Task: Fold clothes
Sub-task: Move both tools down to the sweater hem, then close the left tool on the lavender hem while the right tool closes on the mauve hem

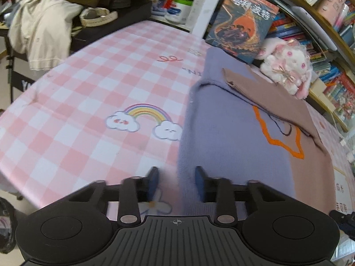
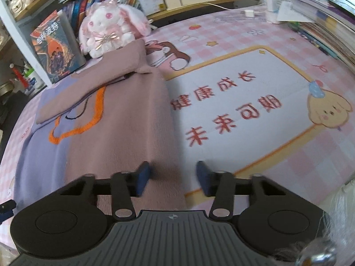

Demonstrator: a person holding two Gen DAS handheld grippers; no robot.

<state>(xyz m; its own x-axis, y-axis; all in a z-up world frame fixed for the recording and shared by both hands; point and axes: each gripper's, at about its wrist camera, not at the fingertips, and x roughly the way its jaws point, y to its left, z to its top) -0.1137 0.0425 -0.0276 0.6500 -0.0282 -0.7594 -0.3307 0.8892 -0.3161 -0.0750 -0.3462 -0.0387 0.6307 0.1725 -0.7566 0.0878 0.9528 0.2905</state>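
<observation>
The tablecloth [image 2: 244, 102] bears large red Chinese characters inside a yellow-bordered white panel, seen upside down from the right wrist view; they appear to read 健康成长 and 未来可期. The book [image 1: 241, 24] propped against the shelf shows the Chinese title 哈利·波特 on its cover. Other spines and labels are too small to read.

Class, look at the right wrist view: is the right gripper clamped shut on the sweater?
No. The right gripper stands open, its blue fingers spread apart over the near edge of the sweater, gripping nothing.
</observation>
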